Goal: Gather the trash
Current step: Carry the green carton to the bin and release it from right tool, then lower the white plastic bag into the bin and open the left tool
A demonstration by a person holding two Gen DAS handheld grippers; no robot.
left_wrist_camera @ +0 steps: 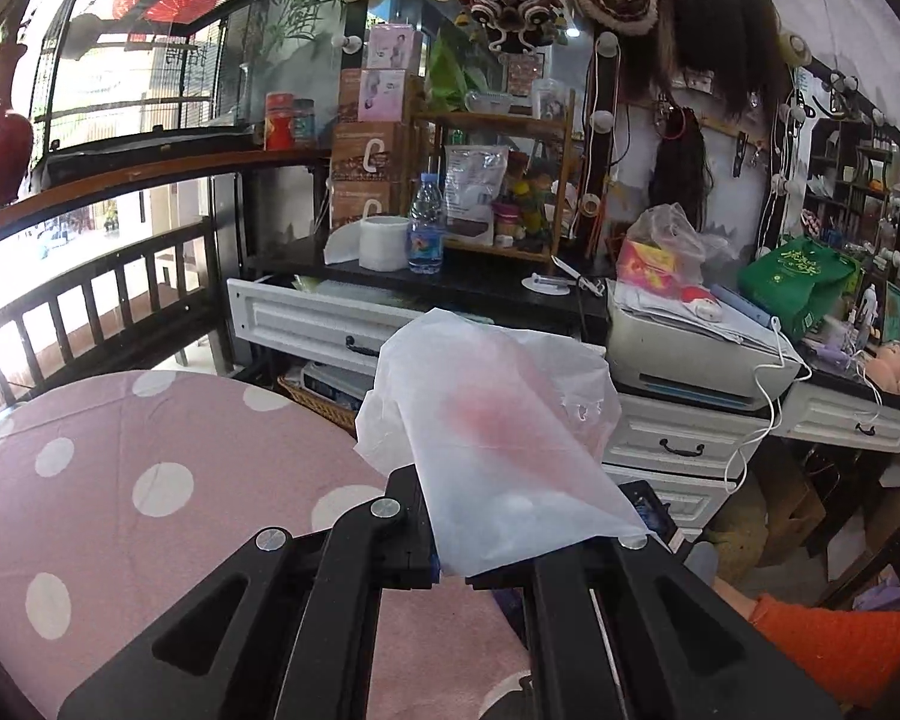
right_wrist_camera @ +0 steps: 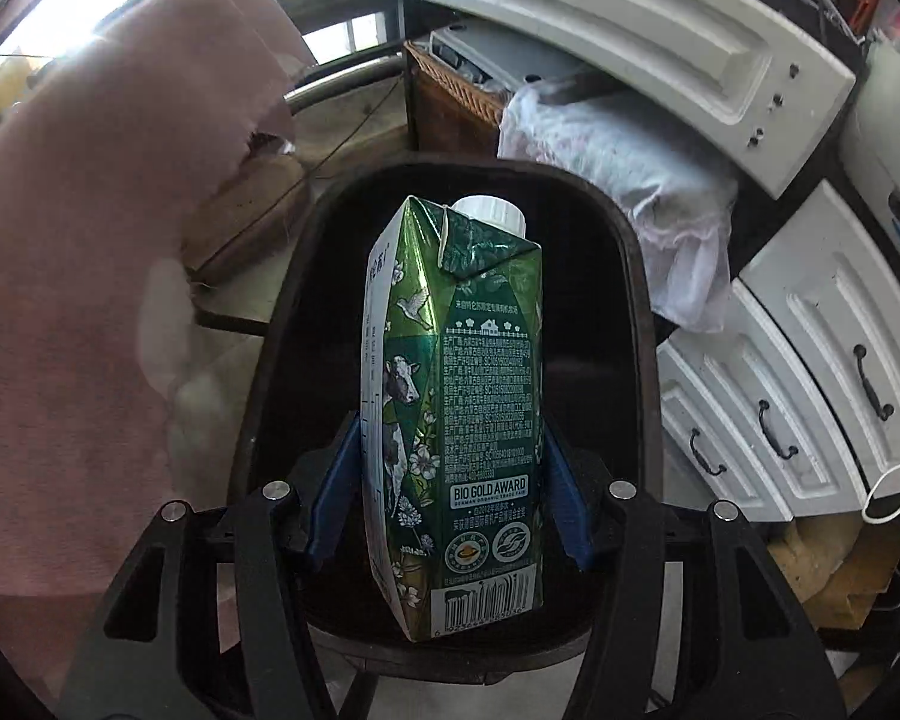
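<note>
In the left wrist view the left gripper (left_wrist_camera: 450,570) sits at the bottom centre, its jaws pressed together on a thin white bag (left_wrist_camera: 498,438); the bag rises from the pinch toward the middle of the frame, loose and crumpled, with a faint pink blush showing through it; at lower left lies a pink cloth (left_wrist_camera: 150,480) with white dots; above the bag, across the middle, runs a white drawer (left_wrist_camera: 312,315) pulled open under a dark counter (left_wrist_camera: 480,279); on that counter stand a water bottle (left_wrist_camera: 427,225) and, just left of it, a white cup (left_wrist_camera: 384,243); to the right a grey printer (left_wrist_camera: 690,354) carries papers and a clear sack; a green bag (left_wrist_camera: 801,282) sits at the far right.

In the right wrist view the right gripper (right_wrist_camera: 450,504) holds a green carton (right_wrist_camera: 468,408) at the centre of the frame; the blue pads (right_wrist_camera: 330,492) press its two sides near the lower half, jaws part spread around it; the carton points away from the camera, white cap at its far end; behind it, filling the middle, is the dark mouth of a black bin (right_wrist_camera: 642,312), the carton over the opening; whether it touches the bin I cannot tell; white drawers (right_wrist_camera: 810,372) curve along the right edge; the pink cloth (right_wrist_camera: 90,240) fills the left; a pale rag (right_wrist_camera: 630,180) lies at upper right of the bin.
</note>
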